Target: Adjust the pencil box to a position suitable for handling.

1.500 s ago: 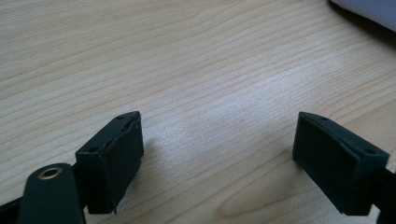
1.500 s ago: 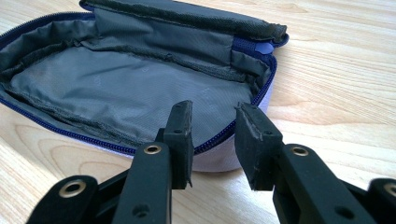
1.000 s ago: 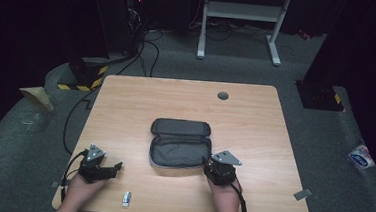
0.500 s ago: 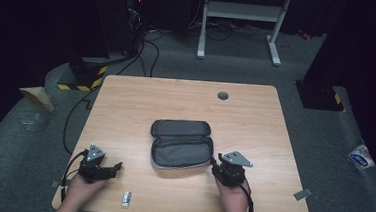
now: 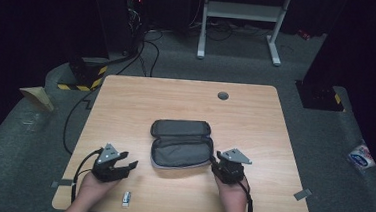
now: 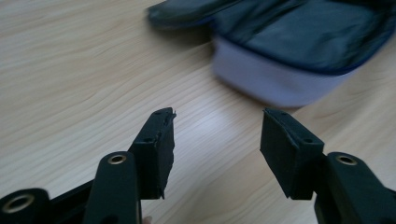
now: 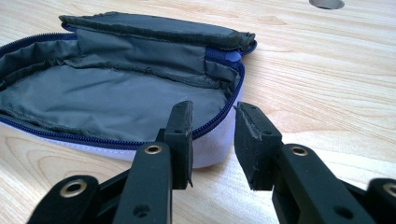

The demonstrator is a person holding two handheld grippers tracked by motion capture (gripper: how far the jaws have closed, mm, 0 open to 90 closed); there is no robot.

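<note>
An open grey zip pouch (image 5: 181,143) lies near the middle of the wooden table (image 5: 255,115), its lid folded back away from the person so that the lined interior is exposed, presumably so that something can be put into it. The right gripper (image 5: 226,170) is held just beside the pouch's near right corner; in the right gripper view the pouch (image 7: 116,93) sits directly ahead of the fingertips, the blue zip edge passing just beyond the left finger (image 7: 180,135), and the jaws are parted with nothing between them, so nothing is grasped. This placement is judged to be a readiness to pinch the pouch's rim and steady it. The left gripper (image 5: 121,167) is kept apart from the pouch, on the far side from the right one, with its fingers directed toward the pouch's near left end; in the left gripper view the pale side wall of the pouch (image 6: 280,79) is seen ahead of and a little right of the spread fingertips, which are likewise released and empty. A small white object (image 5: 126,197), too small to identify, lies on the table behind the left fingers, close to the near edge. Both hands are rested low at the table's near side, forearms entering from below, the wrists roughly level and the grippers held close to the surface.
</note>
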